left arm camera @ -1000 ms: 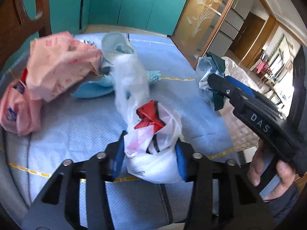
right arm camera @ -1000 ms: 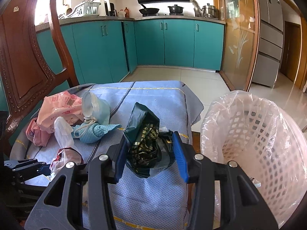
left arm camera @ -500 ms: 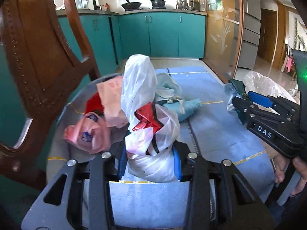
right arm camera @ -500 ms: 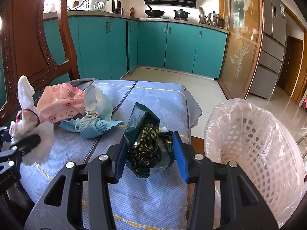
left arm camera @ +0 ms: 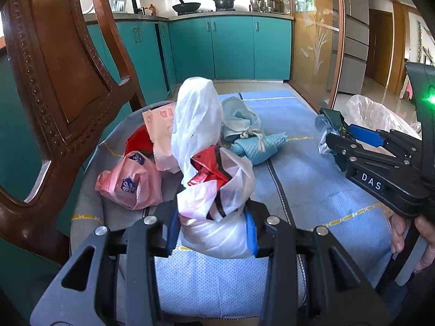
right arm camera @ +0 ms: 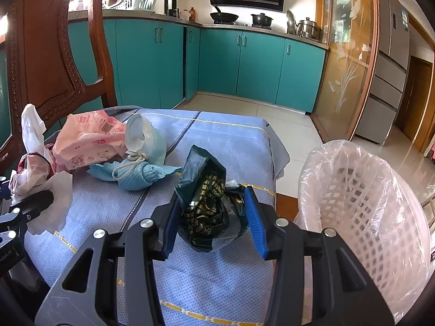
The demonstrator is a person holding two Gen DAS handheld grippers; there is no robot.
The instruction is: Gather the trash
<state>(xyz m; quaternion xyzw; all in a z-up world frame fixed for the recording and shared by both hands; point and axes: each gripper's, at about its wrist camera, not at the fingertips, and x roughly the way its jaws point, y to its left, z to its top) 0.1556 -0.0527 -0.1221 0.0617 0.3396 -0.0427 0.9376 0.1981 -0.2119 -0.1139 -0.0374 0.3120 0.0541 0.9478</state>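
Note:
My left gripper (left arm camera: 210, 231) is shut on a white plastic bag with a red wrapper (left arm camera: 214, 190) and holds it above the blue cushion (left arm camera: 304, 179). My right gripper (right arm camera: 214, 222) is shut on a dark green crumpled wrapper (right arm camera: 206, 203), held above the cushion's right part, just left of the bin. The white lattice trash bin with a clear liner (right arm camera: 361, 214) stands at the right of the cushion; it also shows in the left wrist view (left arm camera: 372, 114). The left gripper with its bag also shows at the left edge of the right wrist view (right arm camera: 32, 190).
On the cushion lie a pink printed bag (right arm camera: 89, 141), a small pink bag (left arm camera: 130, 184), a red wrapper (left arm camera: 138, 141) and a light blue cloth bundle with a cord (right arm camera: 141, 168). A wooden chair back (left arm camera: 62, 81) rises at left. Teal cabinets (right arm camera: 244, 65) stand behind.
My left gripper has lifted with the white bag and levelled out, so its view swung from the cushion top to the kitchen. My right gripper has drifted slightly, still holding the green wrapper.

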